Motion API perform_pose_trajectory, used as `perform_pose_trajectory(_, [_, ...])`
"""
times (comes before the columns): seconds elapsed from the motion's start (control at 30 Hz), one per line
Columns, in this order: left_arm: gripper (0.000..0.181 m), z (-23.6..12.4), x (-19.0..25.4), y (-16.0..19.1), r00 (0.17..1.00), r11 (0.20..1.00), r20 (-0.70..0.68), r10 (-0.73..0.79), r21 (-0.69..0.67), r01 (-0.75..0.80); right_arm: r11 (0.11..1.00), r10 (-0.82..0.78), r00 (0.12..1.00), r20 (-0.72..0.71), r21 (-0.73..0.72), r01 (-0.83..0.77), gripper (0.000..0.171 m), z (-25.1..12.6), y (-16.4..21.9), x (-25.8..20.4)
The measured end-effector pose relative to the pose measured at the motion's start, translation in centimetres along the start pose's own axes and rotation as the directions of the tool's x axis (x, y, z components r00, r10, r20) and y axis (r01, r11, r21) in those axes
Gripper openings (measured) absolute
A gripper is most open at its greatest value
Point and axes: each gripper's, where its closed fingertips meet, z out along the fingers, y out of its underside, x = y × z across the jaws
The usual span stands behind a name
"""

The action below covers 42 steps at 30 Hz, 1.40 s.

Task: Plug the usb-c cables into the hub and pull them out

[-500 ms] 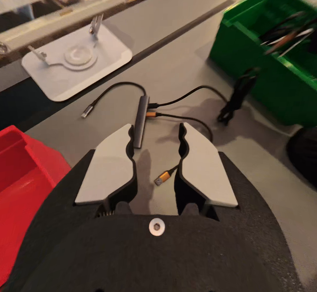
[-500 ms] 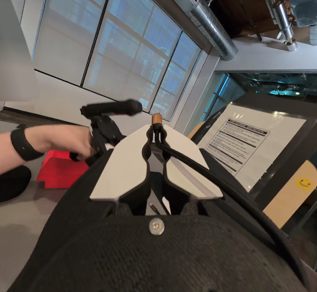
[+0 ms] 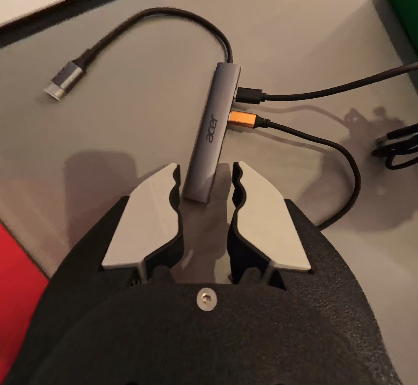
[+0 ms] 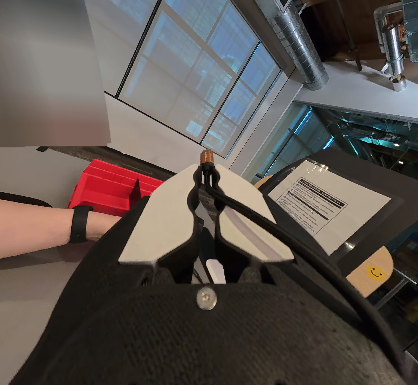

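In the left wrist view a grey hub (image 3: 210, 134) lies on the grey table. A black plug (image 3: 248, 97) and an orange plug (image 3: 243, 120) sit in its right side. The hub's own lead ends in a loose grey plug (image 3: 64, 80) at the left. My left gripper (image 3: 206, 167) is open, and the hub's near end lies between its fingertips. My right gripper (image 4: 204, 167) is shut on a black cable just behind its orange plug (image 4: 206, 157), held up in the air. The cable (image 4: 282, 236) trails back over the right finger.
A red bin (image 3: 15, 277) sits at the left, also in the right wrist view (image 4: 108, 186). A green bin (image 3: 404, 12) stands at the far right with a bundled black cable (image 3: 398, 150) below it. A person's forearm with a black wristband (image 4: 79, 225) reaches in at the left. There is about 35 centimetres between the tips of the two grippers.
My left gripper moved forward and down, so the hub's near end now lies between its fingers. My right gripper tilted a little, still holding the orange-plug cable.
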Motion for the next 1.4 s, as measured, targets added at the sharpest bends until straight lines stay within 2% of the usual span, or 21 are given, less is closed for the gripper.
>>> perform_pose_trajectory(0.17, [0.031, 0.1, -0.5, -0.2, 0.998, 0.998, -0.059, -0.036, 0.047, 0.039, 1.0, -0.016, 1.0, 0.013, -0.018, 0.016, 0.008, 0.2, 0.4, -0.3])
perform_pose_trajectory(0.3, [0.038, 0.2, 0.3, -0.3, 0.993, 0.999, -0.114, 0.017, 0.04, -0.013, 0.999, -0.02, 1.0, 0.024, -0.026, 0.02, 0.009, 0.2, 0.5, -0.4])
perform_pose_trajectory(0.47, [0.035, 0.3, -0.3, 0.4, 0.976, 0.975, 0.012, 0.217, -0.048, -0.216, 0.999, -0.028, 0.999, 0.02, -0.034, 0.028, 0.009, 0.0, 0.6, -0.3])
perform_pose_trajectory(0.57, [0.036, 0.2, -0.5, 0.9, 0.955, 0.952, 0.047, 0.291, -0.109, -0.285, 0.999, -0.028, 0.999, 0.016, -0.035, 0.029, 0.008, -0.1, 0.7, -0.2])
perform_pose_trajectory(0.83, [0.038, 0.3, -0.5, 0.6, 0.965, 0.956, 0.023, 0.26, -0.145, -0.254, 0.998, -0.033, 0.999, 0.024, -0.052, 0.034, 0.009, -0.1, 0.9, -0.2])
perform_pose_trajectory(0.97, [0.022, 0.5, -1.0, 0.2, 0.952, 0.947, 0.059, 0.301, -0.135, -0.291, 0.996, -0.035, 0.999, 0.028, -0.077, 0.037, 0.009, 0.0, 1.6, -0.2])
perform_pose_trajectory(1.23, [0.022, 0.8, 0.3, -0.1, 0.972, 0.964, -0.003, 0.236, -0.123, -0.235, 0.992, -0.04, 0.998, 0.04, -0.118, 0.044, 0.009, 0.3, 2.6, -0.5])
perform_pose_trajectory(1.33, [0.021, 0.5, 0.6, -0.8, 0.962, 0.959, 0.04, 0.269, -0.106, -0.264, 0.992, -0.042, 0.998, 0.039, -0.121, 0.046, 0.009, 0.3, 2.6, -0.5])
perform_pose_trajectory(1.4, [0.021, -0.1, 0.6, -1.7, 0.935, 0.941, 0.118, 0.335, -0.094, -0.325, 0.992, -0.045, 0.998, 0.035, -0.116, 0.049, 0.009, 0.2, 2.5, -0.4])
